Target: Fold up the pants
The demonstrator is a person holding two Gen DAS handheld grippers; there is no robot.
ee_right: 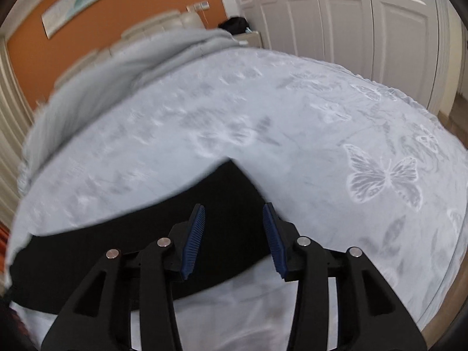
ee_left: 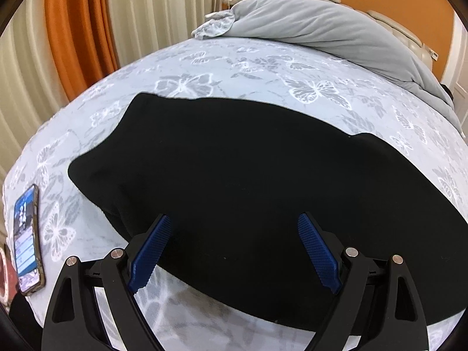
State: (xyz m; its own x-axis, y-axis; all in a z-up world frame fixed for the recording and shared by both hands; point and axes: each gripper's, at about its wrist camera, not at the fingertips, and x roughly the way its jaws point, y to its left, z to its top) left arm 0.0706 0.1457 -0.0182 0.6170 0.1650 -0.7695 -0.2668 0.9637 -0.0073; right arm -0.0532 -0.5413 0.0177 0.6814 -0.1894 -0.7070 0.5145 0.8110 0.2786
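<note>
Black pants (ee_left: 239, 181) lie spread flat on the bed, filling the middle of the left wrist view. My left gripper (ee_left: 234, 222) is open and empty, its blue pads over the near edge of the pants. In the right wrist view one end of the pants (ee_right: 216, 219) lies as a black strip with a pointed corner. My right gripper (ee_right: 234, 213) is open and empty, held over that end. That view is blurred.
The bed has a pale sheet with butterfly prints (ee_left: 307, 87) (ee_right: 383, 175). A grey duvet (ee_left: 321, 32) is bunched at the headboard. A phone (ee_left: 27, 239) lies at the bed's left edge. White wardrobe doors (ee_right: 351, 20) stand beyond the bed.
</note>
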